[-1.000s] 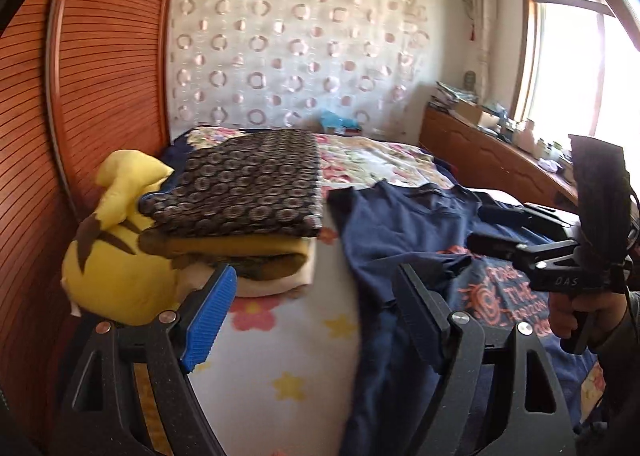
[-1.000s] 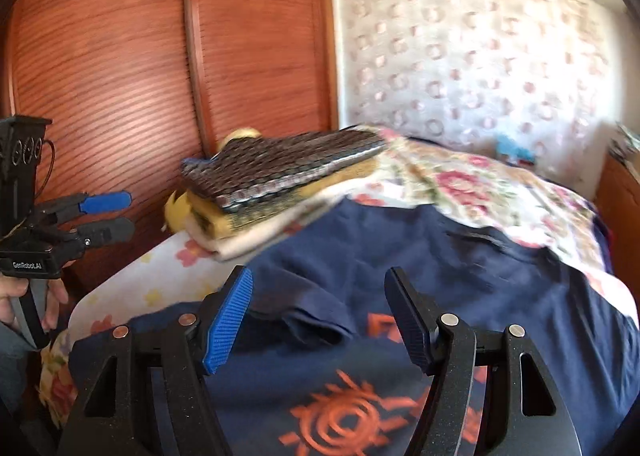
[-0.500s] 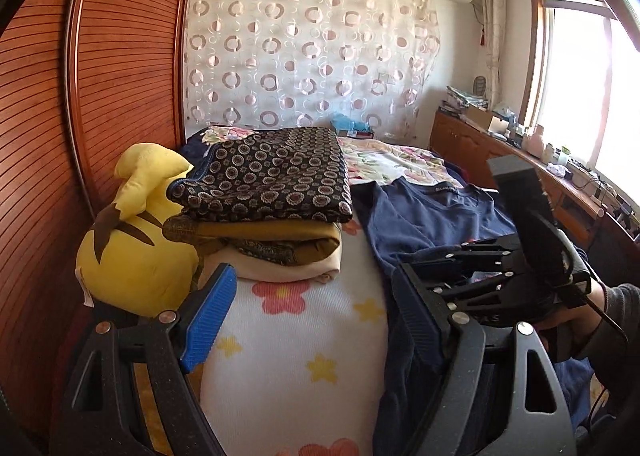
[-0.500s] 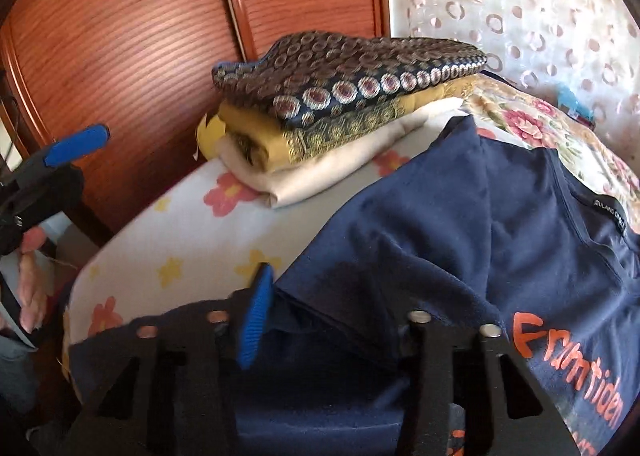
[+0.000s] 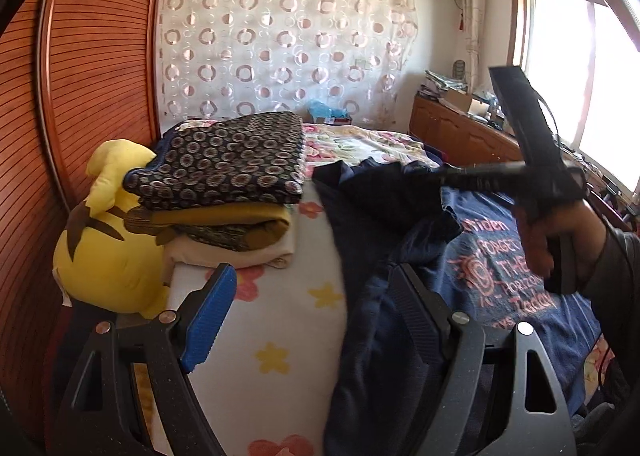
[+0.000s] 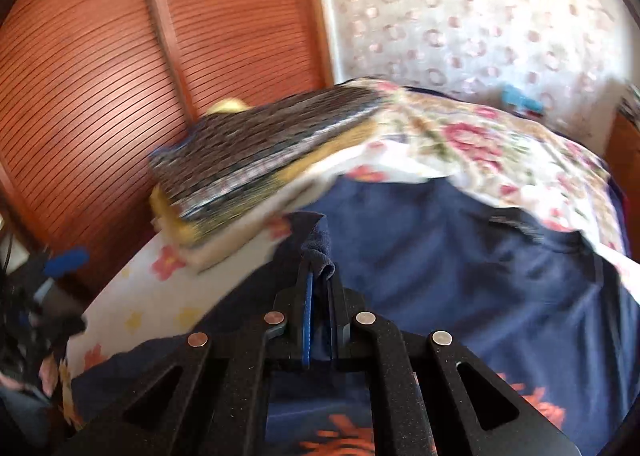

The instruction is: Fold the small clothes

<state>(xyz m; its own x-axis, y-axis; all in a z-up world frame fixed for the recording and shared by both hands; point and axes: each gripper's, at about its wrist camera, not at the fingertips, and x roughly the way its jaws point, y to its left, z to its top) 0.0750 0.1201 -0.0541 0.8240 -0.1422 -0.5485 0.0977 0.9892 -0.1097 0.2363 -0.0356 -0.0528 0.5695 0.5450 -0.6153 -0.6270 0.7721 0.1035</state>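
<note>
A navy T-shirt (image 5: 492, 268) with orange print lies spread on the bed; it also shows in the right wrist view (image 6: 460, 264). My right gripper (image 6: 318, 280) is shut on the shirt's left sleeve and holds that fabric lifted off the bed. In the left wrist view the right gripper (image 5: 424, 178) shows from the side with dark sleeve fabric hanging under it. My left gripper (image 5: 312, 316) is open and empty, low at the bed's near edge, its right finger beside the shirt's left side.
A stack of folded clothes (image 5: 228, 196) sits at the bed's left, also in the right wrist view (image 6: 260, 168), with a yellow plush toy (image 5: 104, 240) beside it. A wooden slatted wardrobe (image 5: 88, 88) stands left. A wooden sideboard (image 5: 460, 132) and a window are on the right.
My right gripper closed on the shirt's sleeve and has lifted it up from the bed. My left gripper has stayed open and shifted slightly.
</note>
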